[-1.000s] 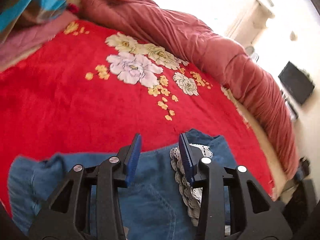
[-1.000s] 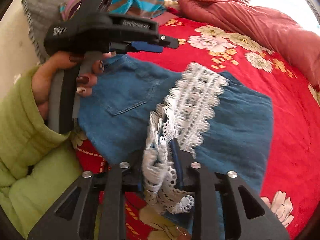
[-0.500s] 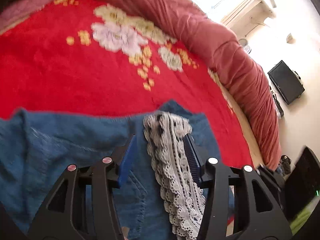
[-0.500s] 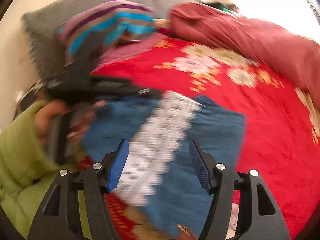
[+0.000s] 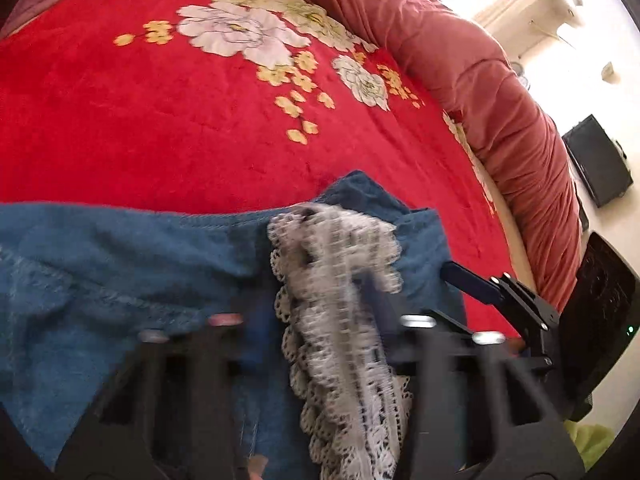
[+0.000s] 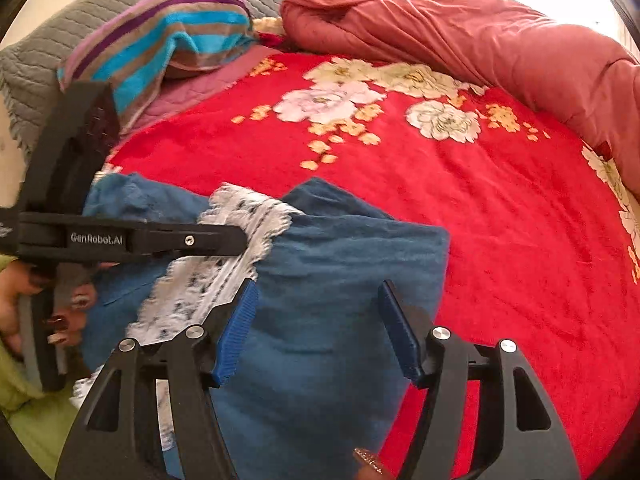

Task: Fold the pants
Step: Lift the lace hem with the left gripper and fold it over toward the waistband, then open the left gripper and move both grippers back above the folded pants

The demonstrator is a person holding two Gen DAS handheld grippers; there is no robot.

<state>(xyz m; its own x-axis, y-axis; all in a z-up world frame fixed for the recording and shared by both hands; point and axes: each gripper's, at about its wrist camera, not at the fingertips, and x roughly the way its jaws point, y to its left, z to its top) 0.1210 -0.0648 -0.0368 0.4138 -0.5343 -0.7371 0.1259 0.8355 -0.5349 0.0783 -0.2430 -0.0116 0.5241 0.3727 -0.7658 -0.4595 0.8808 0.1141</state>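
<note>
The blue denim pants (image 6: pixel 340 288) lie folded on the red floral blanket (image 6: pixel 460 184), with a white lace trim (image 6: pixel 224 272) running across them. They also show in the left wrist view (image 5: pixel 120 264), lace trim (image 5: pixel 340 320) in the middle. My left gripper (image 5: pixel 316 312) is blurred, its jaws open around the lace strip; it shows from the side in the right wrist view (image 6: pixel 240 240). My right gripper (image 6: pixel 318 324) is open and empty above the right half of the pants; one of its fingers (image 5: pixel 472 284) shows in the left wrist view.
A rolled dark-red quilt (image 6: pixel 480 40) lies along the far and right edge of the bed. A striped towel (image 6: pixel 168 36) and a grey pillow (image 6: pixel 48 52) sit at the back left. A dark box (image 5: pixel 600 160) stands on the floor beyond the bed.
My right gripper let go of the lace trim, opened and moved right over the pants. My left gripper moved onto the lace strip and sits lower over it.
</note>
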